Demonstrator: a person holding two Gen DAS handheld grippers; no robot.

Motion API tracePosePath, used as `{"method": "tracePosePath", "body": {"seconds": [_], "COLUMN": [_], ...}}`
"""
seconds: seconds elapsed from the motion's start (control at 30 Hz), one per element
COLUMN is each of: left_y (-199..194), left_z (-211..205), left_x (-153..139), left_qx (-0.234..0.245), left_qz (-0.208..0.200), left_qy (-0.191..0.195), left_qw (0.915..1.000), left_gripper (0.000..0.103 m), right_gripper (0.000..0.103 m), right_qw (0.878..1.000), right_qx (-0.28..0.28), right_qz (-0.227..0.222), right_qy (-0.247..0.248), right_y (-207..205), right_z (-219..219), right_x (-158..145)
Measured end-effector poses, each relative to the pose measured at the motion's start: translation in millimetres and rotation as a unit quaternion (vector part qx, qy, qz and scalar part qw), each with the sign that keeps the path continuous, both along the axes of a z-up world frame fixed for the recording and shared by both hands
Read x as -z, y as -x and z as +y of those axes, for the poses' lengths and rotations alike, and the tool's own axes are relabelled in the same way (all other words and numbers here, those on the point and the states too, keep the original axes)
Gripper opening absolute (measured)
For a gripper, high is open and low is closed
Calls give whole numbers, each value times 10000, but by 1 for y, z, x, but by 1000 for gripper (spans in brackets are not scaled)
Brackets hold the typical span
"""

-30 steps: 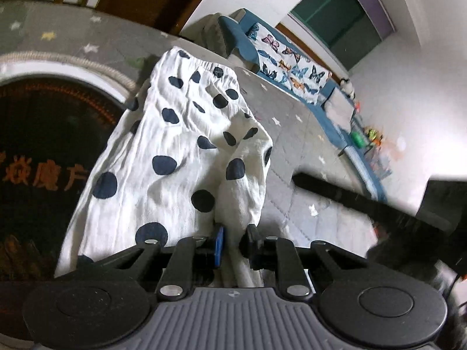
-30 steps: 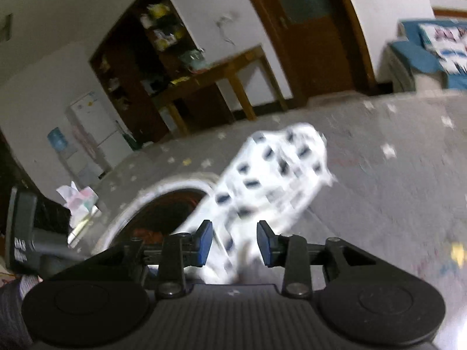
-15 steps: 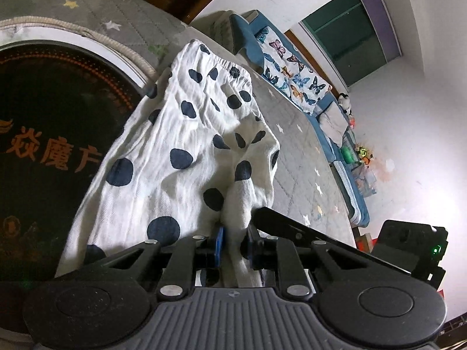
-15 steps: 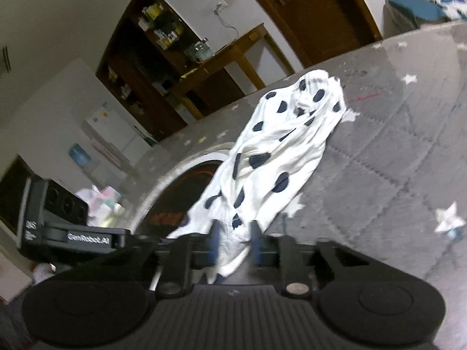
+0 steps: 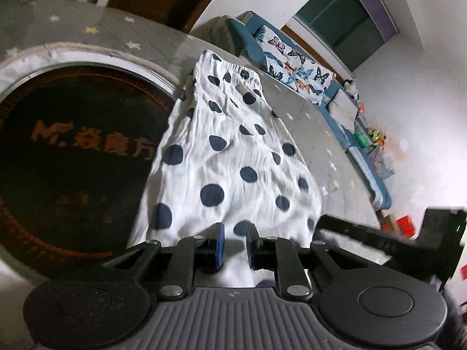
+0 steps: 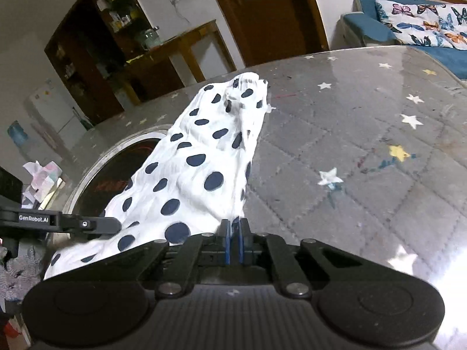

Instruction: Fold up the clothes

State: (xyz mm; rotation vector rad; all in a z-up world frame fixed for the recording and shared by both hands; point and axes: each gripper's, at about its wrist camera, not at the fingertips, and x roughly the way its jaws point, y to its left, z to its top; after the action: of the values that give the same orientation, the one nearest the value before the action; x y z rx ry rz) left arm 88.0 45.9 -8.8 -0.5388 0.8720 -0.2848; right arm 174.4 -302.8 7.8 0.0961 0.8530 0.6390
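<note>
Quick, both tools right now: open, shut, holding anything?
Left tool: jaws slightly apart with the polka-dot garment between them; grip cannot be told.
Right tool: shut on the polka-dot garment's near edge.

White lettering reading "GenRobot.AI" runs along the black body of the left gripper (image 6: 35, 219), seen at nine o'clock in the right wrist view. In the left wrist view, the dark round mat (image 5: 58, 157) at nine o'clock carries orange lettering: "Mr." followed by Chinese characters, too blurred to read with certainty. A fainter orange line sits lower on the same mat and cannot be made out. No other writing is legible in either view.
</note>
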Motion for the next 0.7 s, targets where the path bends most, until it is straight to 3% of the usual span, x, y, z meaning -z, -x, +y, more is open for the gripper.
{"method": "tracePosePath", "body": {"seconds": [0.1,0.23,0.33,0.53,0.7], "left_y": [10,22,25,33,38], "left_z": [-1,-7,-9,-2,-8], "left_x": [-5,-12,-10,-10,-16], "left_qx": [47,113,74,-3,50], "left_qz": [-130,-294,-303,-403,-539], "left_qy": [-273,-612,-812,-967,-1105], "left_qw": [9995,9976,9962,9945,9924], "left_gripper": [18,19,19,19,20], "right_gripper": [8,9,16,15,20], "right_qw": [9988,9967,9949,9925,9901], "right_qx": [87,-224,-516,-553,-464], "right_qz": [-410,-770,-862,-789,-1028], "right_qy": [255,81,130,752,836], "right_y": [3,-3,-13,-45,-35], "right_z": [5,26,52,80,76], "right_x": [-17,-33,-27,3,-12]}}
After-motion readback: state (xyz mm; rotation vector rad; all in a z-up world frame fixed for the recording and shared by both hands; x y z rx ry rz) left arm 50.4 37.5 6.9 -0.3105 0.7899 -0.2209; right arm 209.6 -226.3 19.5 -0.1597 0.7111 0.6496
